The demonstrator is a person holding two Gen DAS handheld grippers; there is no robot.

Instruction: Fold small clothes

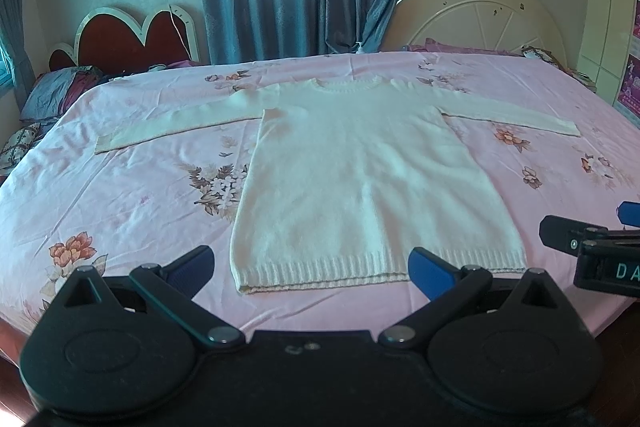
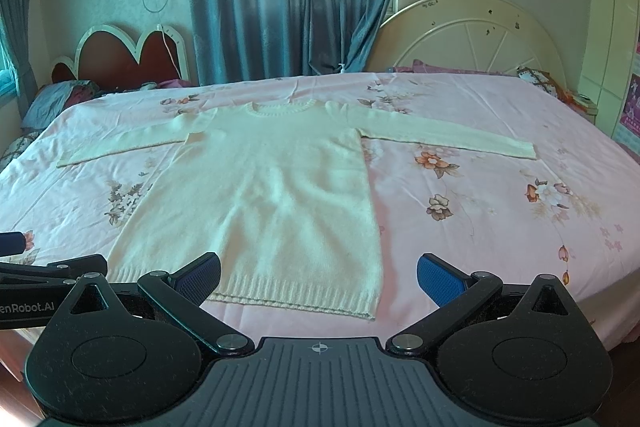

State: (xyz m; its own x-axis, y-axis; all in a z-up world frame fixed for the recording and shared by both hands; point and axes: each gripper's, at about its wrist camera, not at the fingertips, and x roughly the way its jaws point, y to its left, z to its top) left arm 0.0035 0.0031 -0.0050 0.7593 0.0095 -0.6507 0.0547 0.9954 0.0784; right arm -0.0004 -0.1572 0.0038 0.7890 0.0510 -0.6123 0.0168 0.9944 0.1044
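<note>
Tongs, left (image 1: 311, 269) and right (image 2: 319, 277), both spread wide and empty, hover near the ribbed hem of a cream knitted long-sleeved sweater (image 1: 360, 179), lying flat, sleeves outstretched, on a pink floral-sheeted bed (image 1: 132, 195).

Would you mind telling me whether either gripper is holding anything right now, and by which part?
Nothing is held. The left gripper and right gripper are both open near the hem of the flat sweater.

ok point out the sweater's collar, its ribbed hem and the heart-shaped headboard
collar (image 1: 345, 85), left wrist view, middle of the neckband
ribbed hem (image 2: 296, 294), right wrist view, middle of the ribbing
heart-shaped headboard (image 1: 132, 39), left wrist view, red panel
</note>
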